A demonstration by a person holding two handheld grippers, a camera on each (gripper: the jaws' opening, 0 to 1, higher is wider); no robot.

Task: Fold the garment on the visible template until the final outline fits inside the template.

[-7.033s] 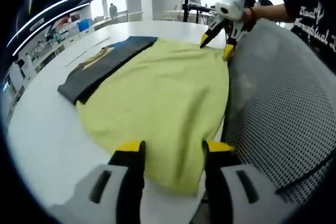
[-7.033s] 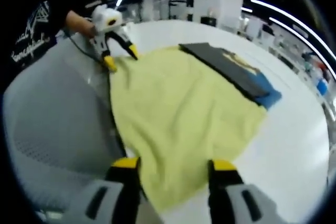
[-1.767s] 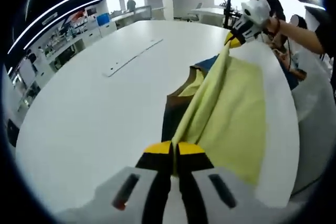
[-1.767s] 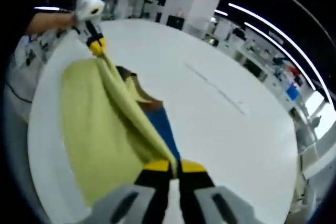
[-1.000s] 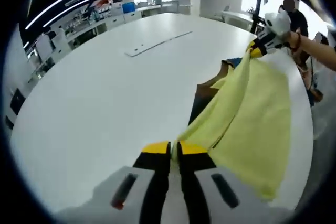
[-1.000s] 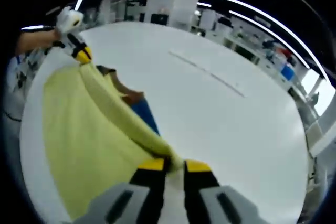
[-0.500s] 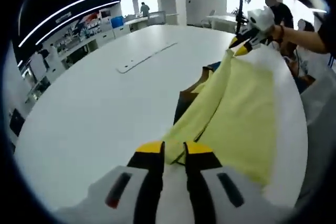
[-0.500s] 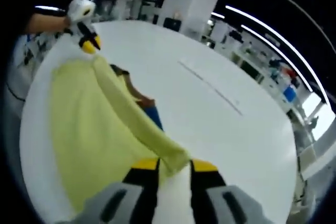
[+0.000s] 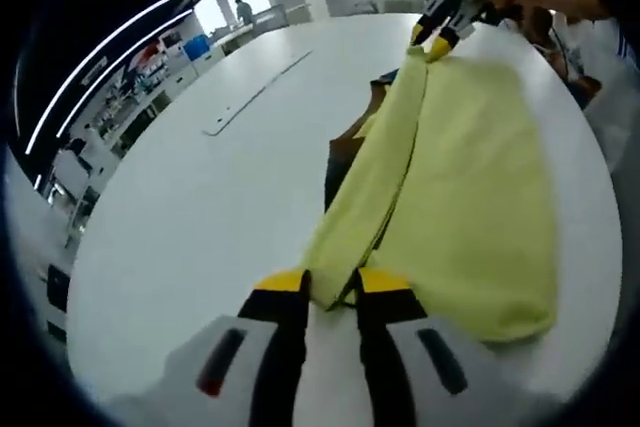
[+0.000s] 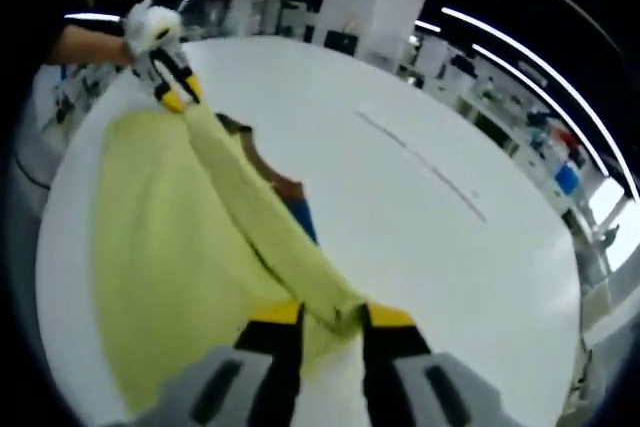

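a: how will the garment point(image 9: 470, 157) handle?

b: soft and light, i'd judge. it's a pale yellow knit-looking cloth with a matte face, limp enough to sag into a long rolled ridge between the two grippers. it won't hold a crease by itself, and it should slide easily on the smooth white tabletop point(image 9: 190, 207).

a: where does it lie?

b: spread on the tabletop near the person's edge, one side doubled over along that ridge. under it a dark template point(image 10: 285, 187) with a blue part peeks out beside the fold.

a: and the grippers?

b: the left gripper point(image 9: 325, 292) has its yellow-tipped fingers a little apart with the near corner of the fold lying between them; whether they grip it i cannot tell. same for the right gripper point(image 10: 325, 317) in the right gripper view: a narrow gap, cloth between.

a: best place to hold?

b: the two ends of the folded edge, both layers together, so the fold carries straight.
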